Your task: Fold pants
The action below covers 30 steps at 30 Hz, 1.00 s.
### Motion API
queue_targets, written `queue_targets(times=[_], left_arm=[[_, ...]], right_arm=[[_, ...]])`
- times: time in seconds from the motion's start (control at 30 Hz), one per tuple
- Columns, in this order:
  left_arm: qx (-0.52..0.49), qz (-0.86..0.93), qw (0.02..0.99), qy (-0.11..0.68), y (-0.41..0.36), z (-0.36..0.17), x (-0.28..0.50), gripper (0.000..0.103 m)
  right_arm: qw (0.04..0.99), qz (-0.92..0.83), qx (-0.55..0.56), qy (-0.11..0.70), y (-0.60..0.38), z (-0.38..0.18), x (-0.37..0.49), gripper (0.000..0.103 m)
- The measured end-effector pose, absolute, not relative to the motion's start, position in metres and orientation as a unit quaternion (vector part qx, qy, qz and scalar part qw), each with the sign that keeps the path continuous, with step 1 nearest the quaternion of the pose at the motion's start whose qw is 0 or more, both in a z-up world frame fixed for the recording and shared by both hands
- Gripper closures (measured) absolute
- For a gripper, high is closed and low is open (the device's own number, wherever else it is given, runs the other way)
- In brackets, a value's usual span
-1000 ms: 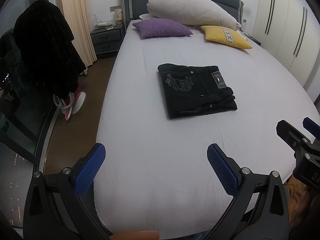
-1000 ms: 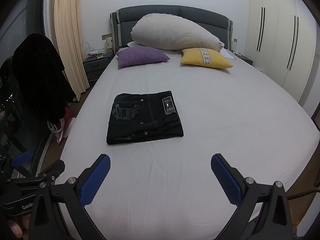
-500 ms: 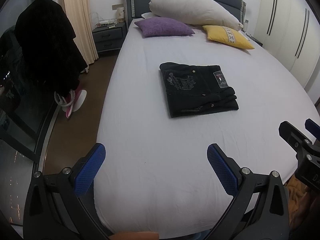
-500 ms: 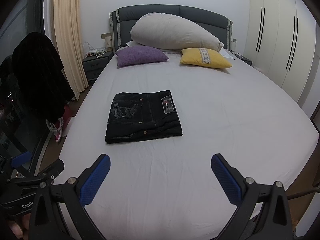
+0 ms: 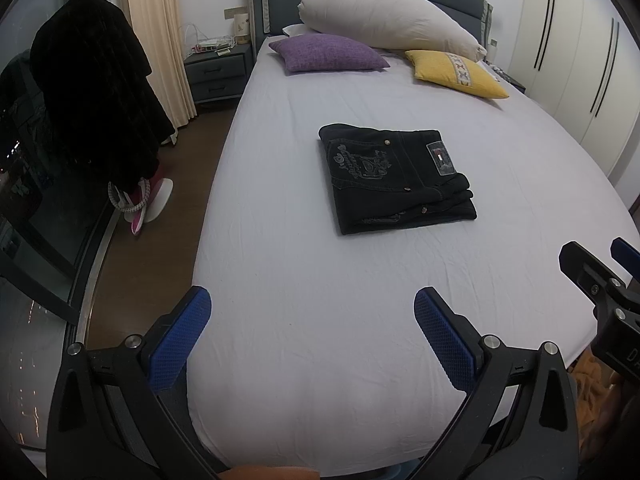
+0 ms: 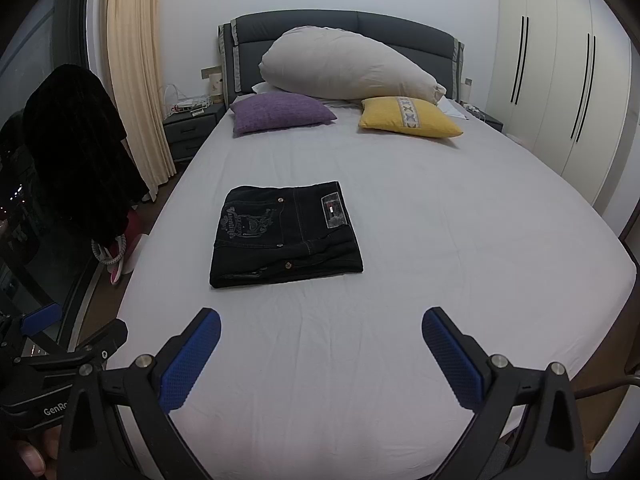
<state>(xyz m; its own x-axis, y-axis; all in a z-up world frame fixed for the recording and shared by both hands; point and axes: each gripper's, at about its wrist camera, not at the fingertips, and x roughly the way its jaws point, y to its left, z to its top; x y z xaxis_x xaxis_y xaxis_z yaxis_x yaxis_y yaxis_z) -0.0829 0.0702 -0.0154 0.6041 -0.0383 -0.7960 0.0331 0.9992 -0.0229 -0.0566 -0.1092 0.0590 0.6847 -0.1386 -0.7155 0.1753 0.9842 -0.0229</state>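
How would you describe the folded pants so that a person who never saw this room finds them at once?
Start at the big bed with the white sheet and grey headboard. The black jeans lie alone mid-mattress, nearer its left edge, well short of the purple cushion and yellow cushion. They are the only dark thing on the sheet: a flat folded rectangle with pale pocket embroidery and a small waistband patch.

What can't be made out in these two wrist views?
- Folded black denim pants: underside and inner layers hidden by the top layer, both views.
- Pants' patch label: text too small.
- Right gripper: cut off by the left view's edge.
- Left gripper: likewise, right view.
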Motion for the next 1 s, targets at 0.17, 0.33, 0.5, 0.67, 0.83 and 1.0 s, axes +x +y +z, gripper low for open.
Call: queue_targets(times=[0.17, 0.33, 0.5, 0.67, 0.83, 1.0], left_arm=[[-0.003, -0.019, 0.896, 0.444, 0.0700, -0.0148, -0.0832, 0.000], [-0.003, -0.020, 0.895, 0.445, 0.0700, -0.0149, -0.0833, 0.000], [-0.004, -0.020, 0.895, 0.446, 0.0697, -0.0165, -0.0833, 0.000], [-0.003, -0.020, 0.895, 0.446, 0.0697, -0.0166, -0.0834, 0.000], [-0.004, -0.020, 0.895, 0.446, 0.0700, -0.0166, -0.0837, 0.000], [-0.003, -0.020, 0.895, 0.446, 0.0703, -0.0159, -0.0837, 0.000]], right_arm=[[0.917, -0.086, 0.023, 0.388, -0.1091, 0.0591, -0.0567, 0.000], [0.917, -0.086, 0.023, 0.388, -0.1090, 0.0593, -0.0568, 0.000], [0.917, -0.086, 0.024, 0.389, -0.1092, 0.0577, -0.0580, 0.000], [0.917, -0.086, 0.024, 0.389, -0.1095, 0.0581, -0.0582, 0.000], [0.917, -0.086, 0.023, 0.389, -0.1098, 0.0585, -0.0585, 0.000], [0.917, -0.086, 0.023, 0.389, -0.1098, 0.0590, -0.0588, 0.000]])
